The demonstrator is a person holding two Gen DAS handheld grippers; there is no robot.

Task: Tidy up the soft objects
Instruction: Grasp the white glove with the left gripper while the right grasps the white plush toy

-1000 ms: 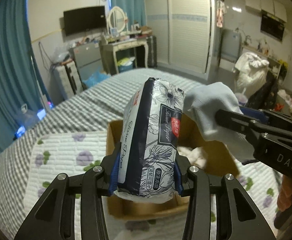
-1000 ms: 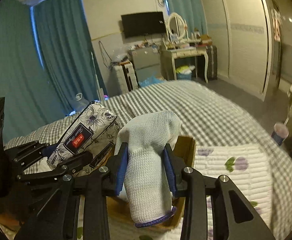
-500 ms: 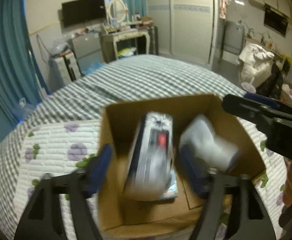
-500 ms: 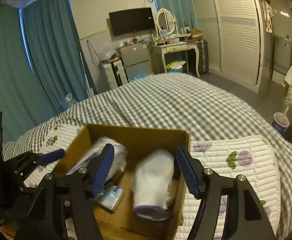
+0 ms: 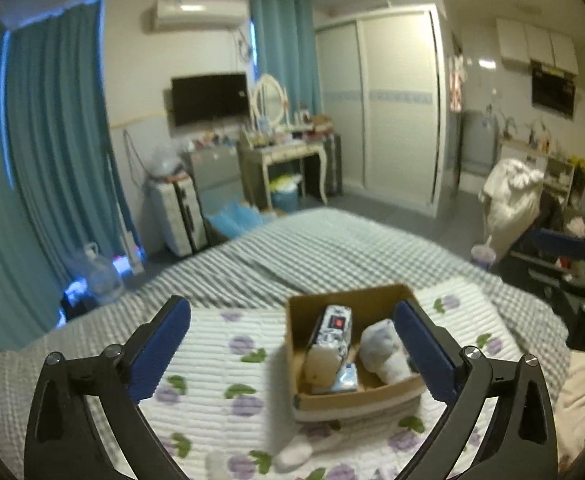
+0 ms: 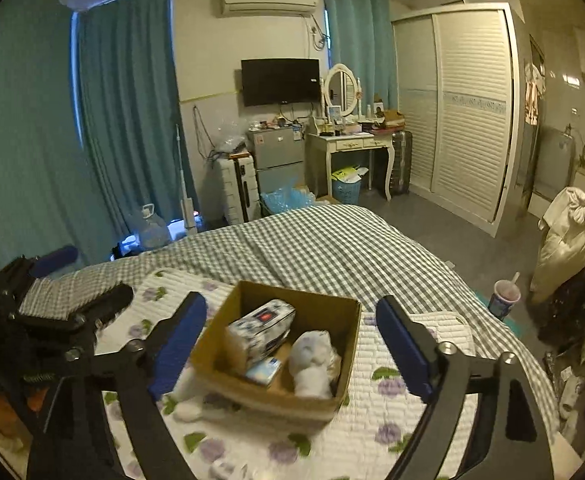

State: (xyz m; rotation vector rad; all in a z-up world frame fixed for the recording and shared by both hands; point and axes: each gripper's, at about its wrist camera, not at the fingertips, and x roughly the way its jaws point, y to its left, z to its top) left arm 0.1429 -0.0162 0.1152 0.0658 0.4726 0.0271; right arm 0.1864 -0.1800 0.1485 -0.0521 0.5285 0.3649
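A cardboard box [image 5: 356, 400] sits on a flowered quilt on the bed. Inside lie a floral tissue pack [image 5: 332, 330], a white knitted glove [image 5: 384, 352] and a small blue packet [image 5: 346, 378]. My left gripper [image 5: 290, 312] hovers above and behind the box, its jaws opening with nothing between them. My right gripper [image 6: 290, 306] is likewise raised over the box [image 6: 268, 398], jaws opening and empty. The right wrist view shows the tissue pack [image 6: 262, 322] beside the glove [image 6: 312, 360]. A white sock [image 5: 296, 450] lies on the quilt in front of the box.
The quilt [image 6: 392, 392] covers the near part of a grey checked bedcover [image 6: 324, 248]. A drink cup [image 6: 504, 294] stands on the floor right of the bed. A dressing table [image 6: 352, 148], suitcases and a wardrobe line the far wall.
Both grippers opened and let go: the tissue pack and the glove dropped into the box. Both grippers then rose and drew back, so the box looks smaller.
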